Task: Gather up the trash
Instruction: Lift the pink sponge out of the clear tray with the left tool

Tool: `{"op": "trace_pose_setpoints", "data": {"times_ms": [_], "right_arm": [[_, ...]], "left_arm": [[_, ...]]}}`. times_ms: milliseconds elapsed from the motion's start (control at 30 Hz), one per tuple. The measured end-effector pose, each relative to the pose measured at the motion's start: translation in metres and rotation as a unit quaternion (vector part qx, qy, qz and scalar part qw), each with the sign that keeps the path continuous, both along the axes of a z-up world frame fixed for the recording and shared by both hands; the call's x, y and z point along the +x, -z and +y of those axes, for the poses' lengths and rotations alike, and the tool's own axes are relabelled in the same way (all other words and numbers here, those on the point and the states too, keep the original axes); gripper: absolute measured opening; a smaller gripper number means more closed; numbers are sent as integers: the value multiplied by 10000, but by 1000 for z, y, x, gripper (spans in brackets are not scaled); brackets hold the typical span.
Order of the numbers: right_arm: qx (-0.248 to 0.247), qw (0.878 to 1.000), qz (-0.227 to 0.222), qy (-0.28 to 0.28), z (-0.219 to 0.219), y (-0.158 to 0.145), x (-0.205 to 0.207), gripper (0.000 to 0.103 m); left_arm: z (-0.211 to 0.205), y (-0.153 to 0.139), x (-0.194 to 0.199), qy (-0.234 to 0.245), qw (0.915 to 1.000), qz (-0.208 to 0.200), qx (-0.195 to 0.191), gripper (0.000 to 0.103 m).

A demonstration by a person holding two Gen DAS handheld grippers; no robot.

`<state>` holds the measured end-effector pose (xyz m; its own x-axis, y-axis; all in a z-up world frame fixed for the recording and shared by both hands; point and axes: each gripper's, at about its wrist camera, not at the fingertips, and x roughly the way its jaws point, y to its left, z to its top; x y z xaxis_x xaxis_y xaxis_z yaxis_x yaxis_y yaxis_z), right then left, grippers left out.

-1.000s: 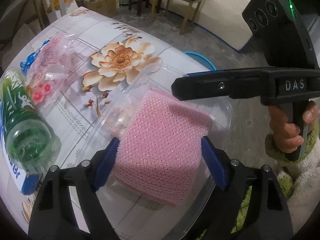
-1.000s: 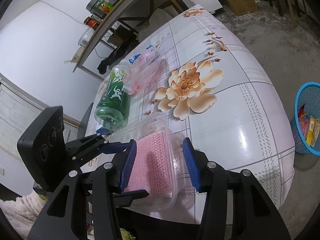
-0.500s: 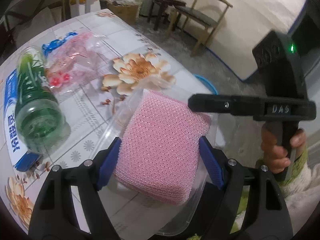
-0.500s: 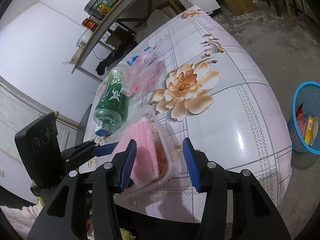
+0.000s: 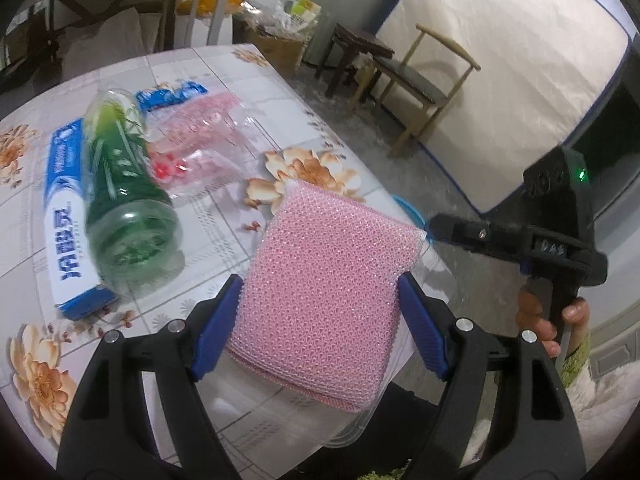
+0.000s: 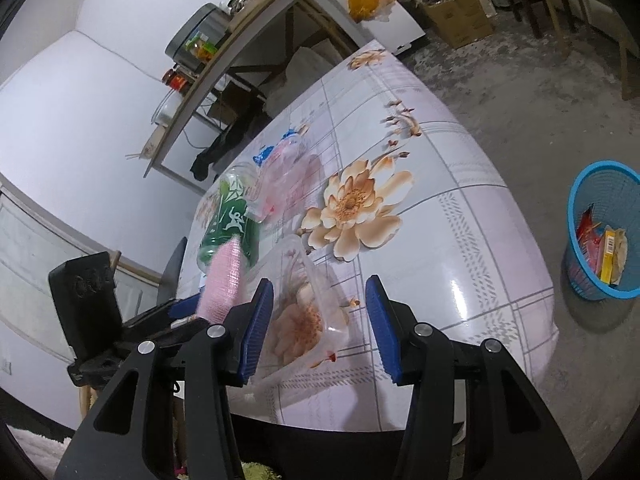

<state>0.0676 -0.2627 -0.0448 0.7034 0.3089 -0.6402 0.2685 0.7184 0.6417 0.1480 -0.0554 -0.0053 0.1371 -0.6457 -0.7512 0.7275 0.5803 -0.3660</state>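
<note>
My left gripper [image 5: 316, 320] is shut on a pink mesh sponge [image 5: 328, 280], blue pads pressed on its two sides, holding it tilted above the table. Under and behind it lies a clear plastic container [image 5: 288, 412]. In the right wrist view the sponge [image 6: 224, 280] stands nearly on edge, left of the container [image 6: 308, 308], which is tipped up. My right gripper [image 6: 320, 320] is open around the container's near end. Its left pad is at the container's wall, and bare table shows before the right pad. A green bottle [image 5: 124, 200], a blue-white box [image 5: 68, 216] and a pink plastic bag [image 5: 200, 140] lie farther back.
The table [image 6: 460, 240] has a flowered cloth and ends close on the right. A blue basket [image 6: 600, 232] holding wrappers stands on the floor beyond that edge. A wooden chair [image 5: 420, 80] and cardboard boxes are farther off. A person's hand [image 5: 536, 320] grips the right tool.
The left gripper has risen and rolled with the sponge, lifting it from flat in the container to nearly on edge. The container has tipped up with it. The right gripper has stayed put.
</note>
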Motion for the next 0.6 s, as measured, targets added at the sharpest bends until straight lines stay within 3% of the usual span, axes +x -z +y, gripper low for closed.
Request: {"op": "trace_pose_setpoints", "data": {"times_ms": [167,467,600], "right_arm": [[-388,9990,185,-108,15,3,10,43],[-1318,9885,552,-494,45,7,36,13],[-1424,9867,512,-589,52,5,33,6]], "left_arm": [[12,-18,1,-200,9995,-134,-200,74],[37,-39,-3,-498,9976,-362,-309,74],[43,-42,-6,-598,9969,-403,-298,74]]}}
